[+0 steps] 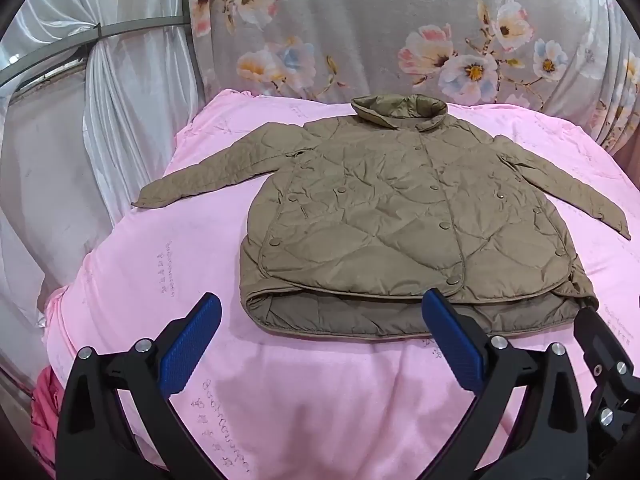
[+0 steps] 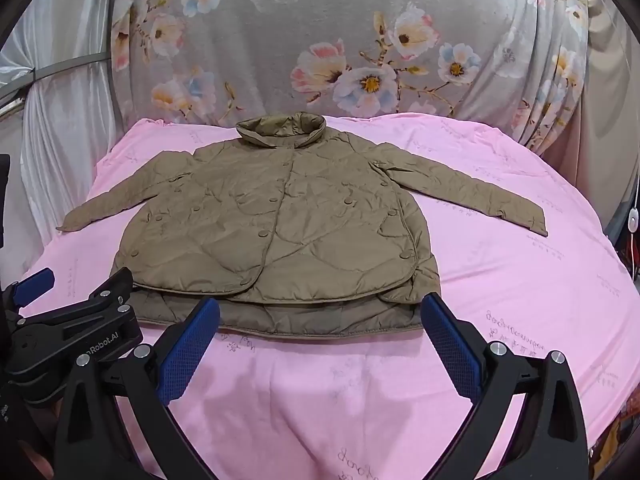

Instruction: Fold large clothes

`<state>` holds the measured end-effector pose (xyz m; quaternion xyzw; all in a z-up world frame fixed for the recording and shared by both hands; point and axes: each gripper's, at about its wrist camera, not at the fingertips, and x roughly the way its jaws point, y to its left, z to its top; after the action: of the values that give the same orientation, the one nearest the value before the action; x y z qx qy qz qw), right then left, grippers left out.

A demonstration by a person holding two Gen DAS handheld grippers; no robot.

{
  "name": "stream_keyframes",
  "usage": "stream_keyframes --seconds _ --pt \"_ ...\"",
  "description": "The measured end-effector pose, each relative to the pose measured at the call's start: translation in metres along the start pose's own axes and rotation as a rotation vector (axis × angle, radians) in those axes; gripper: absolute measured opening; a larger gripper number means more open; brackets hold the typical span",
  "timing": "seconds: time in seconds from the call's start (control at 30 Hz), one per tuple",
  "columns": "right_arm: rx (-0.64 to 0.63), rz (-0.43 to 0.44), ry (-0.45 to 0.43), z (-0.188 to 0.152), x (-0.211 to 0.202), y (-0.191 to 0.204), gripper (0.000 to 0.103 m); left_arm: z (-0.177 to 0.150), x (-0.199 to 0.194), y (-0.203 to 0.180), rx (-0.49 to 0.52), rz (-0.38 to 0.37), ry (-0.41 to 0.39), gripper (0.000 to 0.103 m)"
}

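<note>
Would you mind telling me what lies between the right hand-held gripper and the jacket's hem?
Only bare pink sheet; the right wrist view shows the right hand-held gripper open, short of the jacket.

In front of me a pink sheet [image 1: 304,400] with faint printed script covers the bed. Behind it hangs a grey floral cloth [image 2: 320,40], and white curtains [image 1: 120,120] fall in folds at the left. A white cord switch [image 2: 633,216] dangles at the right edge.
</note>
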<state>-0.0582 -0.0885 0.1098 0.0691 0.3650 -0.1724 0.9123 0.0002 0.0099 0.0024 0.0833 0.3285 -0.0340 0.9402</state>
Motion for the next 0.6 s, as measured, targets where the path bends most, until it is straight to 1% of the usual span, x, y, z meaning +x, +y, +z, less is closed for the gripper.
stream_keyframes --seconds 0.07,0.3,0.37,0.43,0.6 --pt "0.005 0.004 -0.002 0.000 -0.001 -0.001 0.098 0.000 -0.002 -0.001 -0.002 0.017 -0.002 0.098" --pt "-0.003 0.003 0.008 0.000 -0.001 0.001 0.098 -0.002 -0.003 -0.005 -0.022 0.032 -0.006 0.098" --pt "-0.006 0.003 0.012 -0.002 0.005 0.003 0.098 -0.002 -0.003 -0.003 -0.028 0.023 0.000 0.098" --pt "0.005 0.007 -0.007 0.000 -0.004 0.001 0.098 -0.002 -0.003 -0.003 -0.032 0.023 0.006 0.098" --pt "0.005 0.007 -0.008 0.002 -0.005 0.004 0.098 -0.003 -0.002 0.000 -0.037 0.029 0.012 0.098"
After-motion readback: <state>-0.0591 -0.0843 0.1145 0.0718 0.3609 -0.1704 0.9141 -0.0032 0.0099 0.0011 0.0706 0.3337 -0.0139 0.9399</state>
